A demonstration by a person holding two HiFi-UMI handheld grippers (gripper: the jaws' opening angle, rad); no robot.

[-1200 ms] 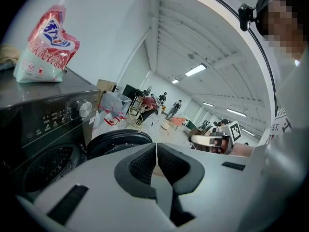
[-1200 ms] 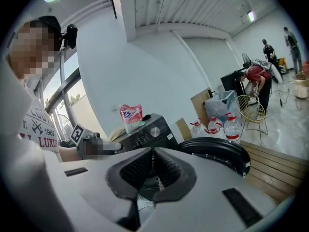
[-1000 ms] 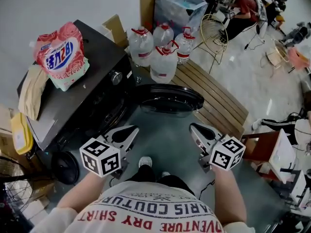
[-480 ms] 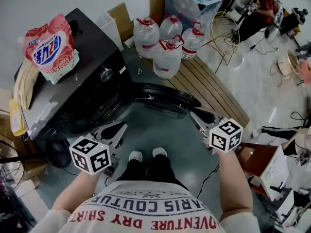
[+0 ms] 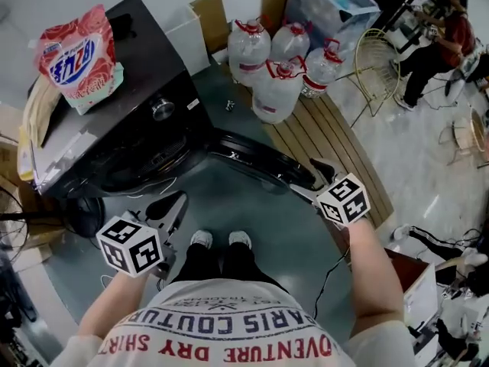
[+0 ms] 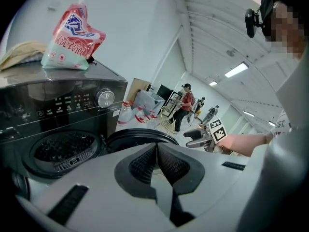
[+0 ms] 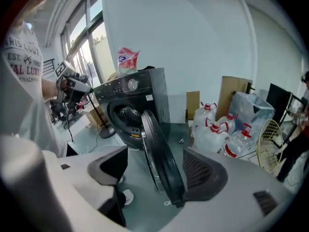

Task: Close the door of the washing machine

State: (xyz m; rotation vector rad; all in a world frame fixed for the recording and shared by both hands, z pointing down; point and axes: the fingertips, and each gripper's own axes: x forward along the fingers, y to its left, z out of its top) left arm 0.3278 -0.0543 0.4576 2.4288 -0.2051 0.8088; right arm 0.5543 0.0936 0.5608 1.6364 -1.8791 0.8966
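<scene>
Comparing with a second ago, the right gripper [image 5: 315, 179] has moved from clear of the door [image 5: 252, 157] up to its free rim. Its jaws have just been opening and now stand wide apart with the rim between them, unclamped. The left gripper [image 5: 173, 207] keeps its jaws pressed together, empty, low before the washing machine [image 5: 130, 121], whose door still hangs wide open.
</scene>
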